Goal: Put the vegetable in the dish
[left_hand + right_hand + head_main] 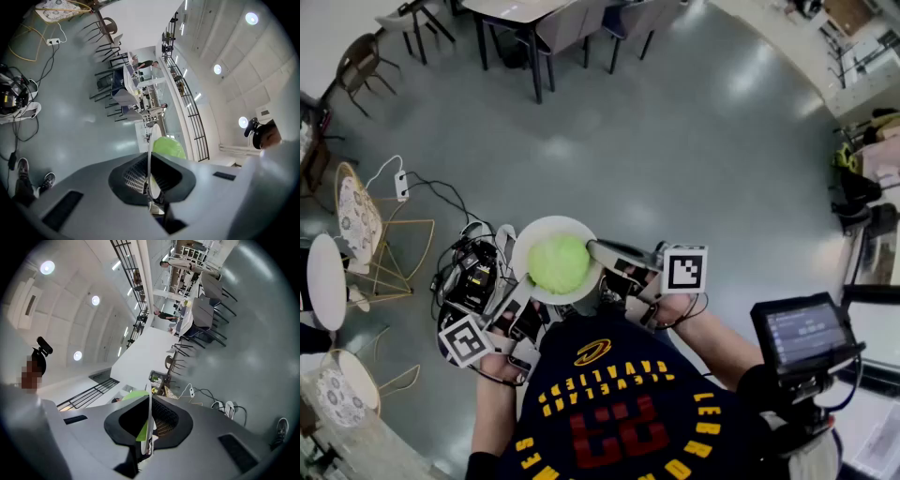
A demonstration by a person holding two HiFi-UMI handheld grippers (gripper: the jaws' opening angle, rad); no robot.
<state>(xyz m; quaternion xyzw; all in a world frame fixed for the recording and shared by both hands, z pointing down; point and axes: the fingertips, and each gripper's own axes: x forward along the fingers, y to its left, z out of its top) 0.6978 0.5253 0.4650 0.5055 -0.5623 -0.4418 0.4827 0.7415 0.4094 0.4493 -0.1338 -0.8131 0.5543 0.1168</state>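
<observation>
A white dish [542, 232] is held up over the floor, close to the person's chest, with a round light-green vegetable [558, 263] lying in it. My left gripper [521, 284] is shut on the dish's near-left rim and my right gripper [598, 255] on its right rim. In the left gripper view the dish [149, 150] shows edge-on between the closed jaws of my left gripper [151, 183], the vegetable [168, 146] bulging to its right. In the right gripper view the dish [149, 405] stands edge-on in my right gripper [148, 432], with the vegetable [134, 395] to its left.
Below is a grey polished floor. A dark table with chairs [546, 28] stands far ahead. At the left are wire chairs [364, 225], a small round table [322, 281], a power strip with cables [401, 186] and black gear [472, 274]. A screen device [804, 334] sits at the right.
</observation>
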